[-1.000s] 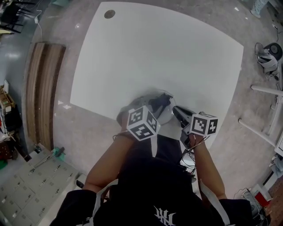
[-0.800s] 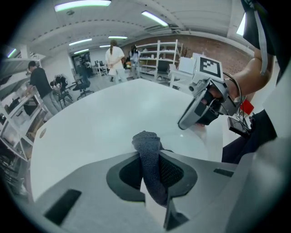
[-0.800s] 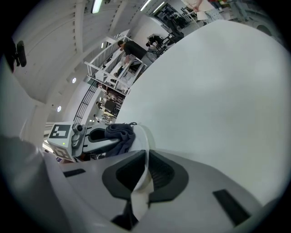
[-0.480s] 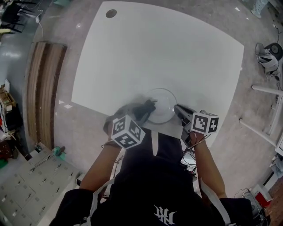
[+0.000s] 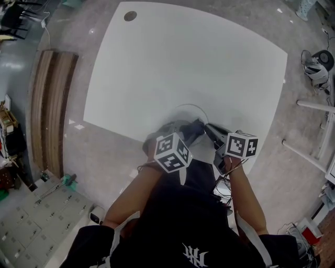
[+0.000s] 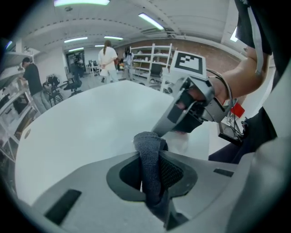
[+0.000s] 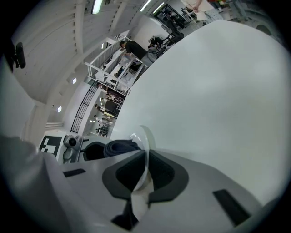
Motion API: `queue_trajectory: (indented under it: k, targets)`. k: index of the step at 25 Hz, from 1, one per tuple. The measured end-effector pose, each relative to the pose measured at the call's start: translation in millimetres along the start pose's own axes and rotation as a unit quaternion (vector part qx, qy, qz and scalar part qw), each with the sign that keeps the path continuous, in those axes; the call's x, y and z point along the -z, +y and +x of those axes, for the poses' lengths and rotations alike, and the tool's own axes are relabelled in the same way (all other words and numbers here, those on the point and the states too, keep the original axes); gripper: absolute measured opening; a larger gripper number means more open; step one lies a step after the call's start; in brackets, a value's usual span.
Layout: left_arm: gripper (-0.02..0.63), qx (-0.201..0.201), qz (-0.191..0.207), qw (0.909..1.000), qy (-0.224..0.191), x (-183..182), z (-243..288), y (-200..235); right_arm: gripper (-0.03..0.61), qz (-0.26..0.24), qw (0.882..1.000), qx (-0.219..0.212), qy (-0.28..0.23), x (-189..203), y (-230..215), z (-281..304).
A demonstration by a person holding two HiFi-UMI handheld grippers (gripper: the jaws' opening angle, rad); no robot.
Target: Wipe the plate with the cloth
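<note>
A clear round plate lies near the front edge of the white table. My right gripper is shut on the plate's right rim; in the right gripper view the thin rim stands edge-on between the pads. My left gripper is shut on a dark grey cloth, which rests on the near part of the plate. In the left gripper view the bunched cloth sticks out past the jaws, with the right gripper just beyond it. The cloth also shows in the right gripper view.
A round cable hole marks the table's far left corner. A wooden bench stands on the floor at left and a white metal frame at right. People and shelving stand far off in the room.
Half a second ago the left gripper and cloth had swung left, off the plate; now they are back to the right, on the plate's near part. The right gripper kept still.
</note>
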State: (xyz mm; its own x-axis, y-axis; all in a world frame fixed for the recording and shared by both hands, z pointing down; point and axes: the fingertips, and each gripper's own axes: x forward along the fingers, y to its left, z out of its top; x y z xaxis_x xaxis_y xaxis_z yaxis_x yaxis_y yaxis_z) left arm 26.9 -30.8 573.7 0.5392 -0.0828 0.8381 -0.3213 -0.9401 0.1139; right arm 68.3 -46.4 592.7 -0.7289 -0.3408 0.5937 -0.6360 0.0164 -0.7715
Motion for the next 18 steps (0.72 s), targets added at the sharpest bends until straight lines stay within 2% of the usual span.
queue_trajectory:
  k: [7,13,18]
  targets:
    - [0.054,-0.034,-0.016,0.9993,0.002,9.2,-11.2,50.5,0.021,-0.003,1.0,0.003,0.0,-1.4,-0.7,0.3]
    - [0.054,-0.062,-0.047,0.9968,0.016,43.7,-40.2,55.1,0.021,-0.003,1.0,0.008,0.0,-0.1,-4.7,-0.7]
    - [0.054,-0.055,-0.075,0.9956,0.003,55.0,-49.9,39.9,0.021,-0.008,1.0,0.012,-0.003,-1.8,-1.4,-1.6]
